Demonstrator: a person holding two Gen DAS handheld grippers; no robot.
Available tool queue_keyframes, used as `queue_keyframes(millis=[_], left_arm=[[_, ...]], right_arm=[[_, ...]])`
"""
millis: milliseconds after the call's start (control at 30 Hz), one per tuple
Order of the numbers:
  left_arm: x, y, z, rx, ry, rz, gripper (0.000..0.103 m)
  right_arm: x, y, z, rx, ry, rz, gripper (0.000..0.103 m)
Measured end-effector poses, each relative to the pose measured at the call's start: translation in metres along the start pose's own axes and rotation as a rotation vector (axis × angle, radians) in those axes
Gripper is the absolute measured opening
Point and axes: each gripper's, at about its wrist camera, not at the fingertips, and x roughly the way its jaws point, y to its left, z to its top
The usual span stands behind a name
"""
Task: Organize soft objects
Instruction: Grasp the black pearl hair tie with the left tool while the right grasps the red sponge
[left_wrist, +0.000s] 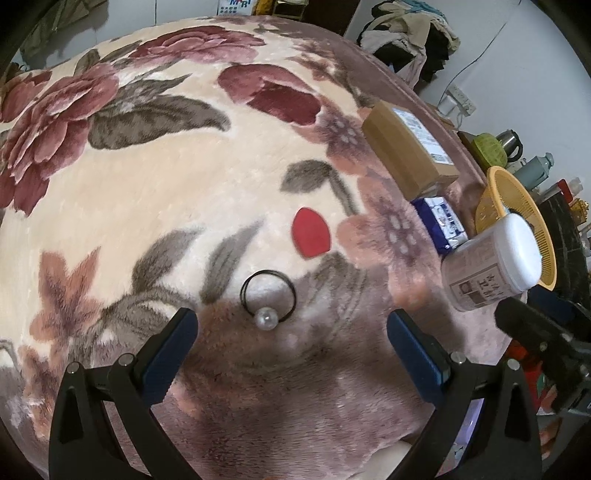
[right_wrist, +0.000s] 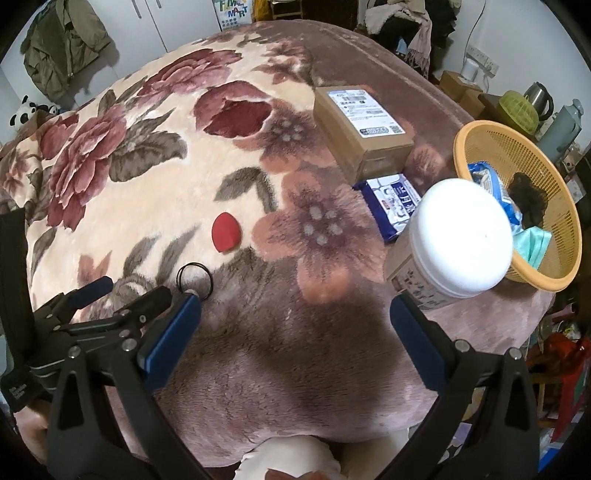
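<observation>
From the left wrist camera, the left gripper (left_wrist: 291, 332) hovers low over a plush floral blanket (left_wrist: 147, 206), its jaws wide apart and empty. Between the blue pads, just ahead of them, lies a black hair tie (left_wrist: 268, 293) with a pearl bead (left_wrist: 266, 319) on its near side. It looks light and limp: the elastic loop should flatten and slide under pressure, so the firmest hold is probably at the bead or across the band just beside it. A red makeup sponge (left_wrist: 311, 237) lies just beyond, apart from the tie; it looks squashy and should take a pinch across its middle. To the right stand a white-lidded jar (left_wrist: 491, 258), a blue tissue pack (left_wrist: 441, 221), a cardboard box (left_wrist: 406, 155) and the rim of an orange basket (left_wrist: 496, 177).

From the right wrist camera, the right gripper (right_wrist: 295, 325) also stands with jaws apart, holding nothing, over a bare patch of blanket (right_wrist: 277, 350). The left gripper (right_wrist: 136, 301) shows at the left, close by the hair tie (right_wrist: 195, 281), whose bead is hidden. The sponge (right_wrist: 226, 233) lies farther out. The basket (right_wrist: 517, 280) already holds soft items, among them a dark fuzzy thing and something teal, so it is likely where things go. The jar (right_wrist: 458, 243) stands just in front of it.

The deep pile may snag the thin elastic. Around the bed are a hanging green jacket (right_wrist: 62, 48), a toy panda (right_wrist: 26, 110), heaped clothes and a kettle (right_wrist: 539, 94).
</observation>
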Motion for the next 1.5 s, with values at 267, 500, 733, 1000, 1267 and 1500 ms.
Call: queue_keyframes(millis=[267, 500, 733, 1000, 1267, 1500], left_arm=[[0.033, 0.038, -0.026, -0.067, 0.077, 0.030, 0.102], [0.050, 0.050, -0.042, -0.085, 0.101, 0.026, 0.102], [0.056, 0.052, -0.043, -0.070, 0.082, 0.051, 0.102], [0.066, 0.041, -0.037, -0.057, 0.014, 0.061, 0.091], [0.082, 0.023, -0.032, -0.019, -0.016, 0.053, 0.065], [0.099, 0.025, -0.036, -0.019, 0.015, 0.049, 0.023]], right_arm=[[0.025, 0.002, -0.009, 0.011, 0.049, 0.016, 0.103], [0.048, 0.008, -0.018, 0.005, 0.099, 0.051, 0.103], [0.077, 0.016, -0.020, -0.016, 0.139, 0.062, 0.103], [0.098, 0.008, -0.019, 0.014, 0.154, 0.102, 0.103], [0.115, -0.008, -0.018, 0.030, 0.179, 0.107, 0.103], [0.128, -0.007, -0.012, 0.014, 0.199, 0.117, 0.103]])
